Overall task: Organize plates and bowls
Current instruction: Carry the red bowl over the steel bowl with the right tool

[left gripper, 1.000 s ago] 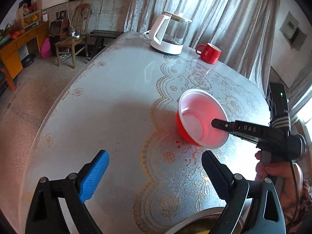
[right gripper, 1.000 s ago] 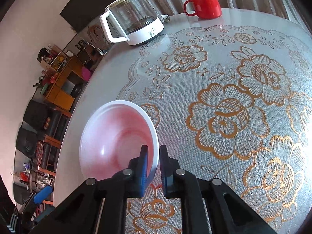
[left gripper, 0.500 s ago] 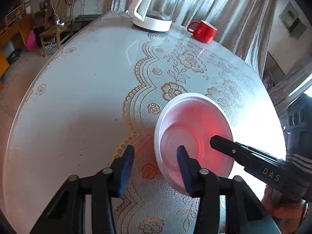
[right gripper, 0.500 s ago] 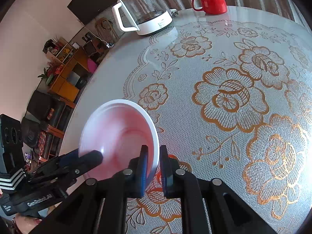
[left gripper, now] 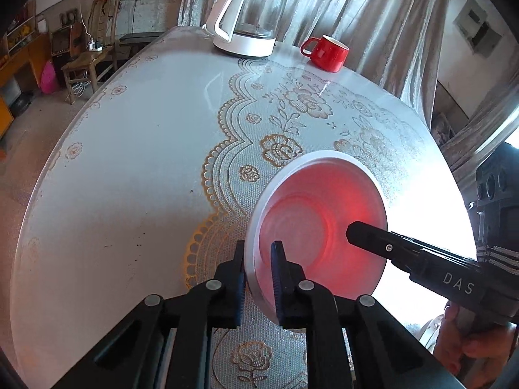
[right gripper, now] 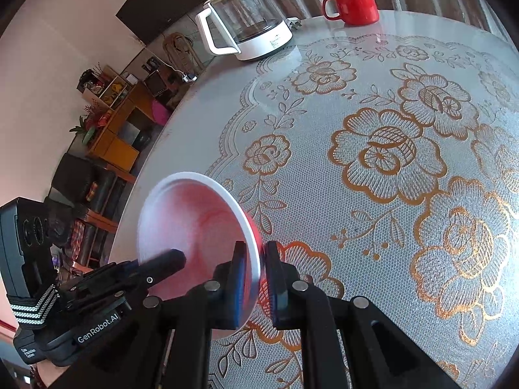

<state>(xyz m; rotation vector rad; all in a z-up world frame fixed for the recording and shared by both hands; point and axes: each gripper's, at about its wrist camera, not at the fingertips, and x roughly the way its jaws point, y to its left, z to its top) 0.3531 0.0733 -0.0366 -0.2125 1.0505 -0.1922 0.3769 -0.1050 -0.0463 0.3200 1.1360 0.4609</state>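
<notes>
A red bowl (left gripper: 318,214) with a pale inside hangs tilted over the lace tablecloth, its mouth turned toward both cameras. My left gripper (left gripper: 258,253) is closing its jaws on the bowl's near left rim, blue pads pressing it from inside and outside. In the right wrist view the bowl (right gripper: 194,220) is clamped at its right rim by my right gripper (right gripper: 256,253), which is shut on it. The right gripper's black finger (left gripper: 373,240) reaches into the bowl from the right, a hand behind it. One left finger (right gripper: 168,259) shows at the bowl's lower left edge.
A glass kettle on a white base (left gripper: 249,22) and a red mug (left gripper: 326,53) stand at the far edge of the round table (left gripper: 129,162), before grey curtains. A wooden chair (left gripper: 94,55) stands beyond the table at the left. Bare tabletop lies left of the lace cloth.
My left gripper came in from wide open beside the bowl and shut on its rim. The bowl, held by the right gripper throughout, now sits nearer and more tilted.
</notes>
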